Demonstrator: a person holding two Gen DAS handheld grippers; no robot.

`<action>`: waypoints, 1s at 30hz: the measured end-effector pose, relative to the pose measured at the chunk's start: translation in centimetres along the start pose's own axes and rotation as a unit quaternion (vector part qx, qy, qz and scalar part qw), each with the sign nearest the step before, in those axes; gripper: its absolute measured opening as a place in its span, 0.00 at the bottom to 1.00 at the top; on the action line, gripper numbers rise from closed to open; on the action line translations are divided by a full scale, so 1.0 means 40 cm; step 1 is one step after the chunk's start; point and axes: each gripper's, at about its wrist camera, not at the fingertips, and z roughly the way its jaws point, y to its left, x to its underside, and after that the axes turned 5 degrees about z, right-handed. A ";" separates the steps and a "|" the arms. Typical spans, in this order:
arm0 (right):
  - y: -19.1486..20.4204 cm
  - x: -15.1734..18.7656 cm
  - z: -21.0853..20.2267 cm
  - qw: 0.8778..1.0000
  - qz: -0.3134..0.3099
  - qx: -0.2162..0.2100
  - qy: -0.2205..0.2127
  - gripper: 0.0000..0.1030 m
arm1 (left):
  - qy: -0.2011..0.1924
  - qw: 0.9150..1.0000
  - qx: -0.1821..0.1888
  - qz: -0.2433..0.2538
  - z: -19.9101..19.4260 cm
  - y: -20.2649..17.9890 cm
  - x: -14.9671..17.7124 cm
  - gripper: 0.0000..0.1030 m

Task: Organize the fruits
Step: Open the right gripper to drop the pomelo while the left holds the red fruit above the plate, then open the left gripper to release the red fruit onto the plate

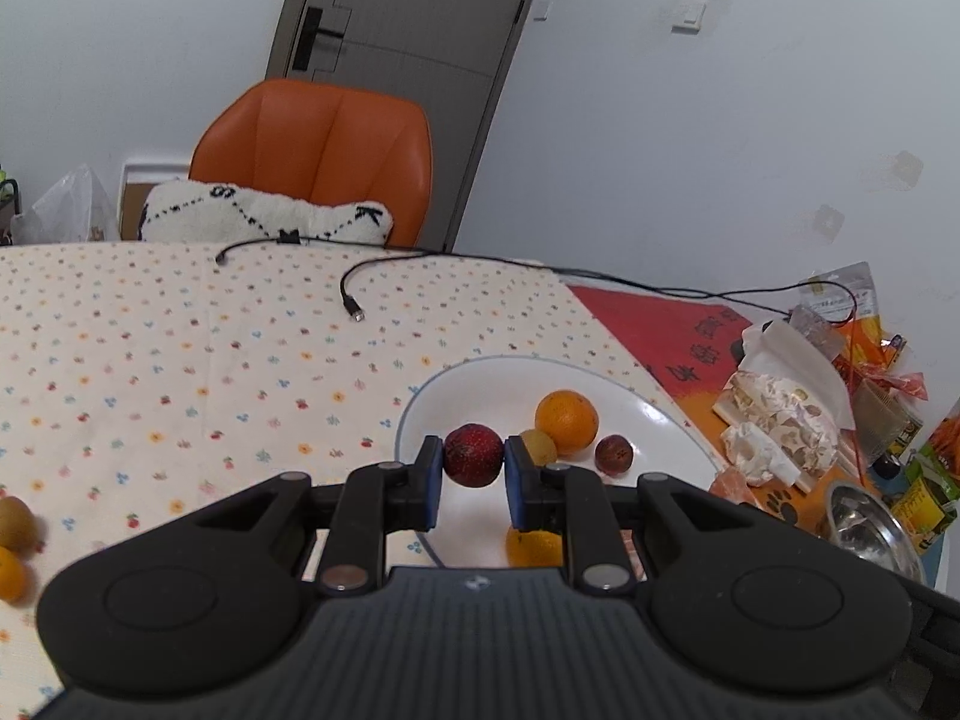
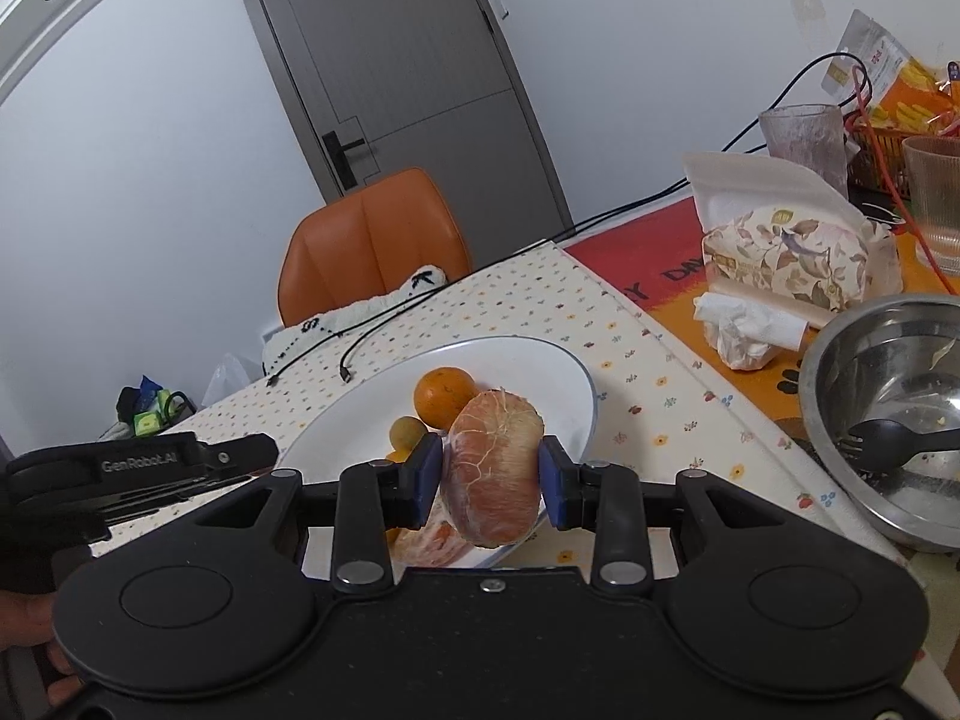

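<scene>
My left gripper (image 1: 473,461) is shut on a dark red bayberry (image 1: 473,455), held above the white plate (image 1: 660,414). On that plate lie an orange (image 1: 566,422), a small yellow fruit (image 1: 540,445), a second dark red bayberry (image 1: 614,454) and another orange (image 1: 531,547) partly hidden under my fingers. My right gripper (image 2: 490,477) is shut on a peeled citrus piece (image 2: 493,471) over the near rim of the plate (image 2: 552,378). Behind it sit an orange (image 2: 443,396) and a yellow fruit (image 2: 405,432). A second peeled piece (image 2: 427,543) lies below. The left gripper's body (image 2: 138,468) shows at left.
A kiwi (image 1: 15,522) and an orange (image 1: 9,573) lie on the flowered tablecloth at far left. A steel bowl (image 2: 888,420) with a black fork, snack bags (image 2: 786,258), glasses (image 2: 804,138) and cables (image 1: 354,306) crowd the right. An orange chair (image 1: 324,150) stands behind.
</scene>
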 end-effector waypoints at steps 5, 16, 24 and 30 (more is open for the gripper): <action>-0.009 0.001 0.017 1.000 0.003 0.006 0.004 0.33 | 0.006 1.000 -0.003 -0.001 0.024 -0.006 0.010 0.23; 0.011 0.005 -0.004 1.000 0.008 -0.006 -0.002 0.52 | -0.011 0.999 -0.030 0.001 -0.020 -0.003 0.017 0.73; 0.035 0.015 -0.025 1.000 0.010 -0.015 -0.005 0.63 | -0.017 0.999 -0.044 -0.011 -0.068 0.034 0.016 0.77; 0.065 0.024 -0.035 1.000 0.009 -0.027 -0.003 0.70 | -0.026 0.998 -0.051 -0.014 -0.111 0.061 0.012 0.79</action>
